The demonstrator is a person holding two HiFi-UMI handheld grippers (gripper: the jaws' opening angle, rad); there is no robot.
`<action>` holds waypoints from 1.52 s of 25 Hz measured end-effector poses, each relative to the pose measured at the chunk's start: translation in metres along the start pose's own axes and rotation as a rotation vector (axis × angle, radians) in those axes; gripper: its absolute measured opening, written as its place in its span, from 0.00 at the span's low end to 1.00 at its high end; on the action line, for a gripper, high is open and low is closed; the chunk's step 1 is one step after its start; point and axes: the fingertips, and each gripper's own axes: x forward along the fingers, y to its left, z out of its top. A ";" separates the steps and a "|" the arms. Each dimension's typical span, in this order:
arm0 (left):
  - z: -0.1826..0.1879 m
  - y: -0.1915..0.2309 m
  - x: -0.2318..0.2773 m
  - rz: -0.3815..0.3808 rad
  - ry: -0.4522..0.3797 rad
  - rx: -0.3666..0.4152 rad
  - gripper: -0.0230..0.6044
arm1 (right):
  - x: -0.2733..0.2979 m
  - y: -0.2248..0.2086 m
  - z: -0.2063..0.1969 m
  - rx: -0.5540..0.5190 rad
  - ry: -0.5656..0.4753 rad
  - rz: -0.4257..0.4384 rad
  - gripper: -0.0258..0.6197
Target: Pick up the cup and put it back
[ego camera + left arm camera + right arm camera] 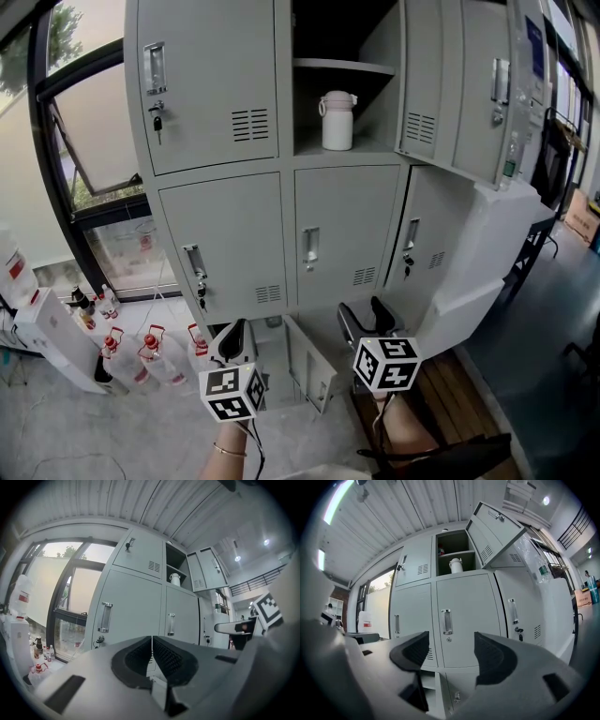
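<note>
The white lidded cup (337, 120) stands in the open compartment of the grey metal locker (225, 234). My left tongs (152, 656) are together, my right tongs (452, 654) apart, both empty. The space over the upper shelf (342, 67) is lost in shadow.

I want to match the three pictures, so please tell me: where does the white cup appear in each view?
Head view: cup, top centre, in the open locker under a shelf.
Left gripper view: cup, small, just right of centre, above the middle.
Right gripper view: cup, upper centre, in the same locker.
Shared landmark: the open door right of the cup.
</note>
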 end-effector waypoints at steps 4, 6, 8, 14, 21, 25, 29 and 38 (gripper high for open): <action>0.000 -0.005 0.007 0.000 0.003 0.031 0.06 | 0.001 0.002 0.006 -0.019 -0.006 0.004 0.50; 0.000 -0.007 0.011 -0.002 0.007 0.029 0.06 | 0.003 0.002 0.010 -0.033 -0.010 0.005 0.50; 0.000 -0.009 0.015 -0.007 0.013 0.003 0.06 | 0.006 0.003 0.014 -0.046 -0.013 0.006 0.50; 0.023 -0.007 0.034 -0.015 0.010 -0.017 0.06 | 0.018 0.002 0.038 -0.055 -0.037 0.014 0.50; 0.067 0.000 0.053 -0.020 -0.005 -0.037 0.06 | 0.032 -0.013 0.073 -0.079 -0.061 0.009 0.50; 0.097 0.001 0.062 -0.006 -0.033 0.027 0.06 | 0.041 -0.017 0.095 -0.075 -0.075 0.016 0.50; 0.119 -0.004 0.071 -0.012 -0.045 0.050 0.06 | 0.052 -0.022 0.116 -0.065 -0.087 0.028 0.50; 0.152 -0.011 0.095 -0.012 -0.068 0.155 0.06 | 0.083 -0.022 0.171 -0.086 -0.094 0.055 0.49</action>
